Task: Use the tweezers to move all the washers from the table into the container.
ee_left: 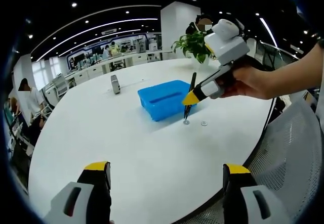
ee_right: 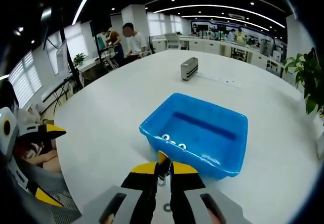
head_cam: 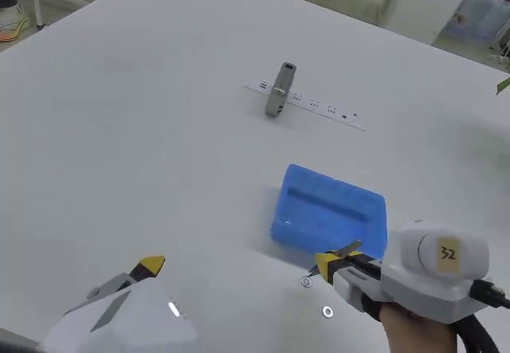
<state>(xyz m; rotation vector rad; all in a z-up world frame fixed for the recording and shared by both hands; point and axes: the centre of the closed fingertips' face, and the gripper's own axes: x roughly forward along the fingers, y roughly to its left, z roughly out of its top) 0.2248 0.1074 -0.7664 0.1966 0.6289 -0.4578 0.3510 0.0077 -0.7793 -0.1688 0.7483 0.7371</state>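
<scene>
- The tweezers (ee_left: 191, 89) are a slim, dark tool that tapers to a fine tip.
- The right gripper (ee_left: 192, 97) has its yellow-tipped jaws clenched on the upper part of the tweezers. A hand (ee_left: 243, 80) carries this gripper.
- In the left gripper view, the long axis of the tweezers runs close to upright with a slight tilt. The tip points down at the table (ee_left: 101, 128).
- The tip is at the first washer (ee_left: 186, 122), which lies flat on the table just in front of the container's near wall. Whether the tip touches it cannot be determined.
- The second washer (ee_left: 204, 123) lies flat just beside the first, clear of the tip.
- The container (ee_right: 152, 128) is a blue, rectangular, open-topped tray. In the right gripper view, three washers (ee_right: 174, 143) lie inside it along the near wall.
- The left gripper (ee_left: 166, 178) is released. Its jaws stand wide apart with nothing between them, well apart from the container.
- Beyond the container, a grey device (head_cam: 280, 88) rests on a white power strip (head_cam: 319, 107).
</scene>
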